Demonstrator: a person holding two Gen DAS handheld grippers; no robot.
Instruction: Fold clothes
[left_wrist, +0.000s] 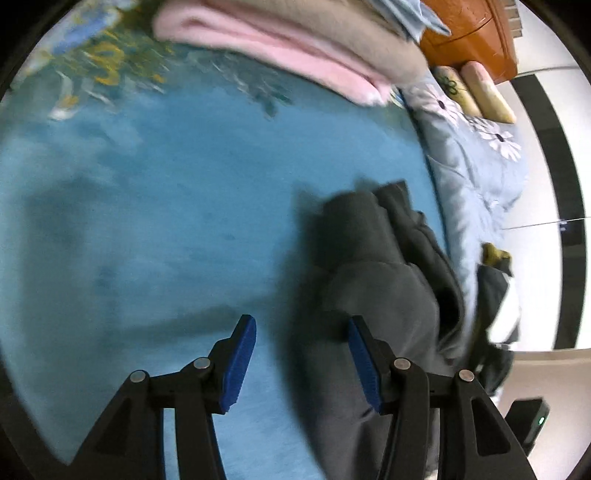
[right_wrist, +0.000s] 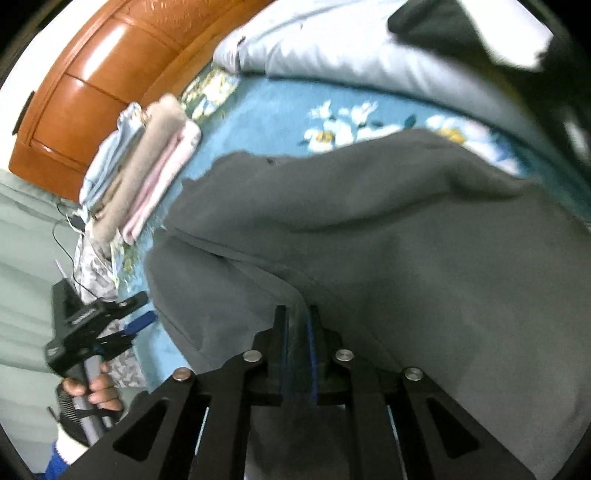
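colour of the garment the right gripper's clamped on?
Dark grey garment, plain; clearest in the right wrist view.

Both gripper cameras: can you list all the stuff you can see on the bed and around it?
grey garment: one, dark grey, lying rumpled on the bedspread, its edge pinched in the right gripper
bedspread: one, teal-blue with a flower print, covering the bed
folded clothes: one stack, pink, beige and light blue, at the bed's far end by the headboard
quilt: one, pale blue with white flowers, bunched along the bed's side
headboard: one, glossy orange-brown wood, behind the stack
pillows: two, cream rolls, next to the headboard
right gripper: black with blue pads, shut on the garment
left gripper: black with blue pads, open above the bedspread
hand: one, holding the left gripper's handle
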